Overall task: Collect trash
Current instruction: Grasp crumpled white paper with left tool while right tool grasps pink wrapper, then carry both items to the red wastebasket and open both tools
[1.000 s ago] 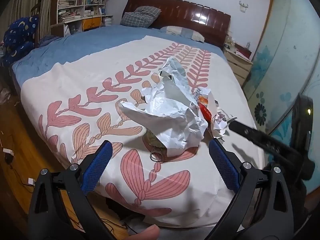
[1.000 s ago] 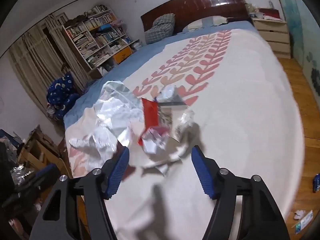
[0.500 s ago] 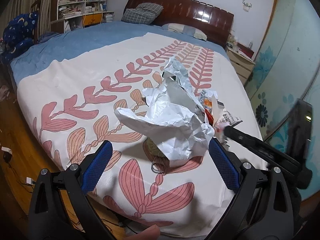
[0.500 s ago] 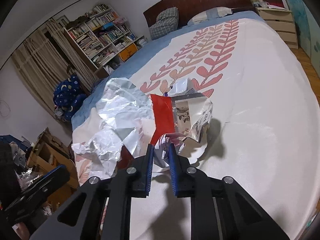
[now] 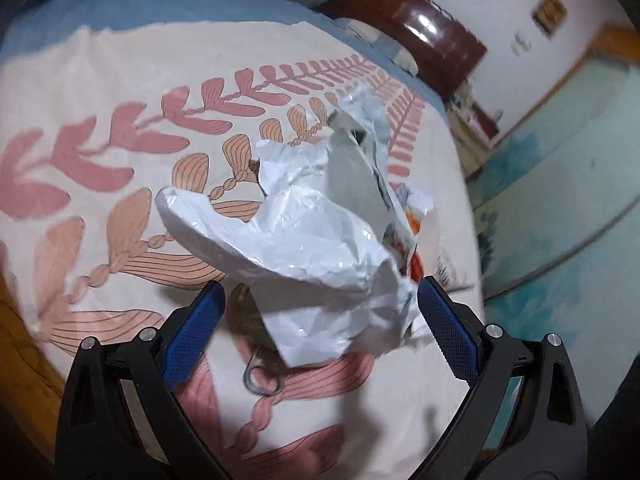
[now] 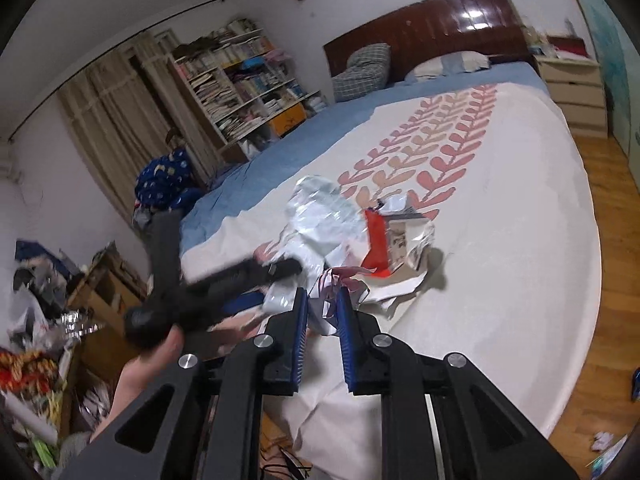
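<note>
A big crumpled white and silver wrapper (image 5: 316, 240) lies on the leaf-patterned bedspread (image 5: 100, 92). My left gripper (image 5: 320, 320) is open, its blue fingers at either side of the wrapper's near end. A metal ring (image 5: 260, 376) lies on the spread just below it. In the right wrist view my right gripper (image 6: 323, 312) is shut on a crumpled white and pink scrap (image 6: 332, 288), held at the near edge of the trash pile. A red and silver packet (image 6: 392, 240) and the big wrapper (image 6: 320, 216) lie behind it. The left gripper (image 6: 224, 280) shows blurred at the left.
The bed has a dark wooden headboard (image 6: 432, 20) and pillows (image 6: 448, 62). A bookshelf (image 6: 240, 84) and clutter (image 6: 36, 320) stand left of the bed. A nightstand (image 6: 576, 88) and wooden floor (image 6: 616, 240) with small litter (image 6: 604, 440) are on the right.
The left gripper has moved forward until its open fingers flank the big wrapper. The right gripper, which shut on the scrap half a second ago, has pulled back and up with it.
</note>
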Motion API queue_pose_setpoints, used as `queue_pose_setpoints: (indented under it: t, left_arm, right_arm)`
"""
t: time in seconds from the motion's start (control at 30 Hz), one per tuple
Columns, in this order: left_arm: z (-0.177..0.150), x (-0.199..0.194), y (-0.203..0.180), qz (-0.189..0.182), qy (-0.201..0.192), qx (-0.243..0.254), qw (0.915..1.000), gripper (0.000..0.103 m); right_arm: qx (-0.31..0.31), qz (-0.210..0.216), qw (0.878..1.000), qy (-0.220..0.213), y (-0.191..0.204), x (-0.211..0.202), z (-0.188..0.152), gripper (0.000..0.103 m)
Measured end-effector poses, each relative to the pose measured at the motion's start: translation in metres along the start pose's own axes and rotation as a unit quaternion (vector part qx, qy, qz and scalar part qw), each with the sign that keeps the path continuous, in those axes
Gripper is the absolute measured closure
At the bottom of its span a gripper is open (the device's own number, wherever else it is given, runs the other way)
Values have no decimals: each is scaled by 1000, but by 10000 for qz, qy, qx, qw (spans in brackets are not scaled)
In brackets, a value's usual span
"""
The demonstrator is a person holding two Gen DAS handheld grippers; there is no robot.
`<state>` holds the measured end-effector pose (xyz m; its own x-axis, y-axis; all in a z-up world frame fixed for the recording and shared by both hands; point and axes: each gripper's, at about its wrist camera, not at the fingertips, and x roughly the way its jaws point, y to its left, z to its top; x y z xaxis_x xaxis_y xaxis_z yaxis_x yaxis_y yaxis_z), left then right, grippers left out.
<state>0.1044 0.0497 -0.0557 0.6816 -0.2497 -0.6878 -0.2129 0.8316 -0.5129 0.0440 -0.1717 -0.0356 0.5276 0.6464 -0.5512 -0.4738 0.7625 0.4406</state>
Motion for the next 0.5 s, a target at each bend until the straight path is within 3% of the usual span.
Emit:
queue_pose_setpoints:
  t: [0.2, 0.27, 0.5]
  left_arm:
    - [19, 12, 10, -274, -164, -266, 9991, 10]
    - [22, 19, 14, -288, -76, -281, 9992, 32]
    - [26, 15, 24, -233, -112, -476, 9985, 55]
  right_arm:
    - [-26, 66, 9999, 112, 6, -1, -8, 86]
    - [-62, 47, 9999, 132, 8, -1, -7, 86]
    - [-89, 0, 9999, 103, 6, -2, -2, 86]
